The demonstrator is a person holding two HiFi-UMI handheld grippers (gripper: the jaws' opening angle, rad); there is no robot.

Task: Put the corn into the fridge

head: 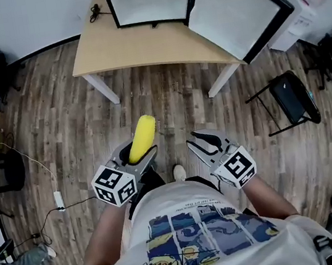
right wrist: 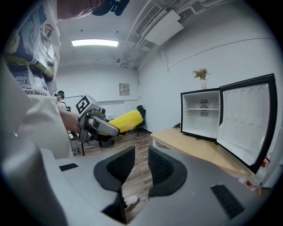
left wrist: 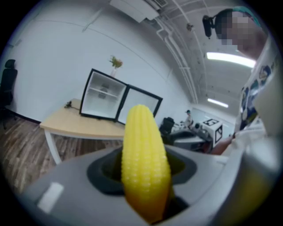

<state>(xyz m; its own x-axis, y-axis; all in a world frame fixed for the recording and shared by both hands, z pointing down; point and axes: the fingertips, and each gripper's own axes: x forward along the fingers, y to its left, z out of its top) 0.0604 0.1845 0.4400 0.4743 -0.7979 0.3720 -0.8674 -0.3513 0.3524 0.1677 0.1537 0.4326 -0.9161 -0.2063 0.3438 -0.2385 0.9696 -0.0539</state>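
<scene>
The left gripper (head: 137,154) has its jaws clenched on the lower end of the yellow corn cob (head: 141,137). The cob's free end sticks out past the jaws toward the mini fridge (head: 148,0). The fridge stands on the wooden tabletop (head: 134,49) with its door (head: 236,16) swung wide open to the fridge's right. The corn cob is well short of the fridge, over the plank floor (head: 57,115) in front of the tabletop. The right gripper (head: 208,144) is level with the left one, equally far from the fridge, its jaws released with a narrow gap and gripping nothing.
</scene>
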